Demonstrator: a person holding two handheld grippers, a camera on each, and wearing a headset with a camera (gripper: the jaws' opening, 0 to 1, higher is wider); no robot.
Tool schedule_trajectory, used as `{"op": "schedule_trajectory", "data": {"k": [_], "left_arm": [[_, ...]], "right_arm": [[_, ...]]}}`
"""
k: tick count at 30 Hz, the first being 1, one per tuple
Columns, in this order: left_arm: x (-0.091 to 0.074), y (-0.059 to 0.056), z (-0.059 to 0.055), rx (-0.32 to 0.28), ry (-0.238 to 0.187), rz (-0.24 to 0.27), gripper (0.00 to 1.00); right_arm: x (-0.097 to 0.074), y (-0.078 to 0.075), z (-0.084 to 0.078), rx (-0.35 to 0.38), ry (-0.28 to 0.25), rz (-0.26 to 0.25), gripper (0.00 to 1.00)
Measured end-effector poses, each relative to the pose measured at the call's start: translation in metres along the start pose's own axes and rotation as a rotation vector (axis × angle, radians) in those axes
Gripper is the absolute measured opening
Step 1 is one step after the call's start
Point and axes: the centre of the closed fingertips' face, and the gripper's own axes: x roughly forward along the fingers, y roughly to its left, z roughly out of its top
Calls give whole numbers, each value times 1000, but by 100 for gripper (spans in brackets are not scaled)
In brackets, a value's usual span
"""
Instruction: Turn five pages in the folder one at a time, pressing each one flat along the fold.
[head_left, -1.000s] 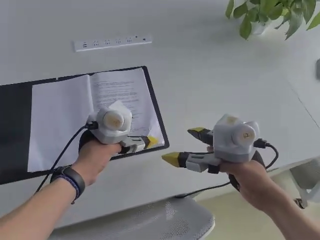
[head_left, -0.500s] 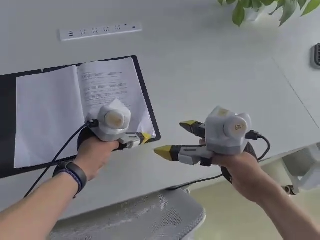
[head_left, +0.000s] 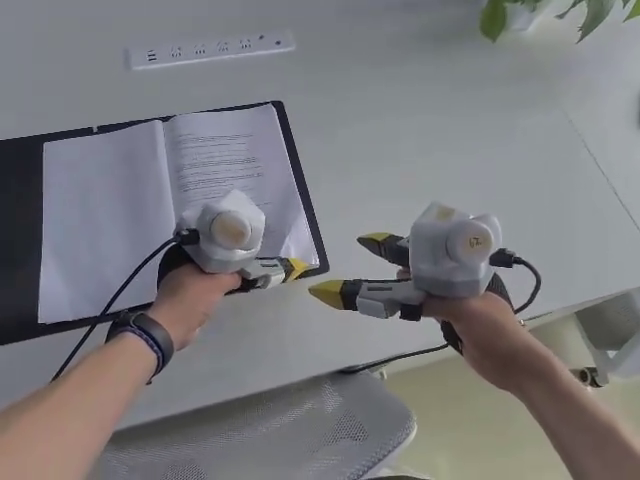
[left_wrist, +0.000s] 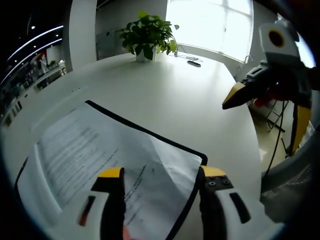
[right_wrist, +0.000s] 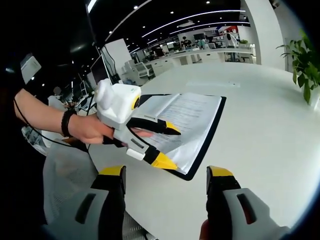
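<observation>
Black folder (head_left: 18, 250), grey-printed white pages (head_left: 100, 220), yellow-tipped jaws on white left gripper (head_left: 288, 270) and right gripper (head_left: 348, 266), green plant (left_wrist: 147, 37)

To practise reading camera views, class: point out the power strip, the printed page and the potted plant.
power strip (head_left: 210, 48), head view, middle of its white body.
printed page (head_left: 230, 160), head view, centre of the text block.
potted plant (left_wrist: 147, 37), left gripper view, its leaves.

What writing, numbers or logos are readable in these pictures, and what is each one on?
Nothing can be read for certain.
Right-hand page of the folder: lines of print, too small to read.
Back of the right gripper: a faint mark, too blurred to read.
Power strip: no label legible.
</observation>
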Motion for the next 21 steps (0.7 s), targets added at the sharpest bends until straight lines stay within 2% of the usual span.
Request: {"op": "schedule_trajectory", "data": {"k": [10,13,18,20,21], "left_arm": [[-2,2,2,-31,-11,-43,59],[-2,2,4,-70,-14,-52,58],[2,0,5,-55,-20,-11,57],[4,2,3,-36,-18,12,55],[4,3,3,-45,-23,12,55]], "right_arm": [[1,-2,0,9,-7,7,63],[1,-3,0,11,-9,6,62],[2,-4,0,25,-15,5,62],[2,-4,1,29,-18,6,61],[3,-4,1,30,-19,5,61]]}}
